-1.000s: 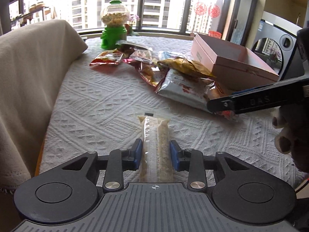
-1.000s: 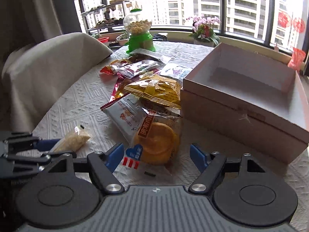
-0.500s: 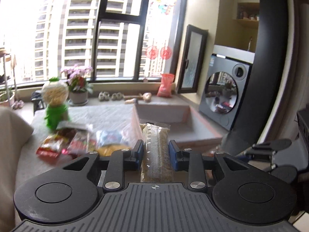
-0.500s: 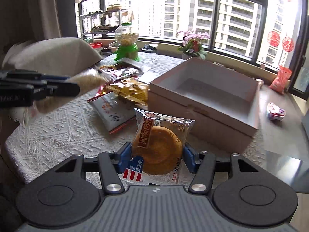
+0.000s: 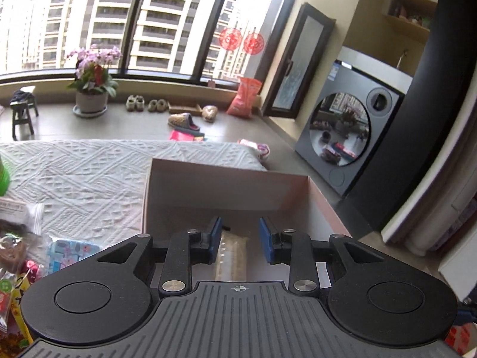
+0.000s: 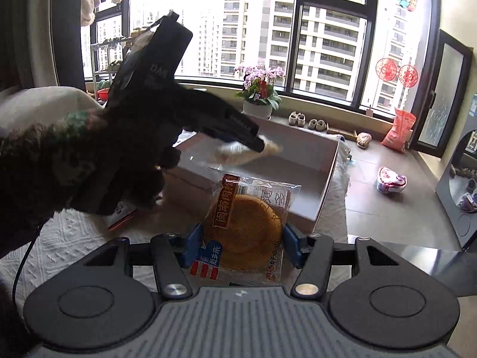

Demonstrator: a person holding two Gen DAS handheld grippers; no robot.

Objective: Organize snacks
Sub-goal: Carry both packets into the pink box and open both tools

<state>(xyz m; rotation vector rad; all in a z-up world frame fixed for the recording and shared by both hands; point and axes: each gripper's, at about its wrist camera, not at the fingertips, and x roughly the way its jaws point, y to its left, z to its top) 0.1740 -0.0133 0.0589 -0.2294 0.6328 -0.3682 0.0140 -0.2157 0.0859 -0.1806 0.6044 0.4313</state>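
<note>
We see L gripper (image 5: 240, 240) over the open pink box (image 5: 226, 176), near its front edge. Its fingers have just been closing and grip the slim grain packet (image 5: 234, 253), which sits against the left pad w/ a thin gap showing at the right one. R gripper (image 6: 240, 247) is short of the box's near wall. Its fingers have just closed in and clamp the round cake pkt (image 6: 247, 226) on both sides. Other snacks (image 5: 59, 247) lie at the table (image 5: 74, 173) edge, left of the box
</note>
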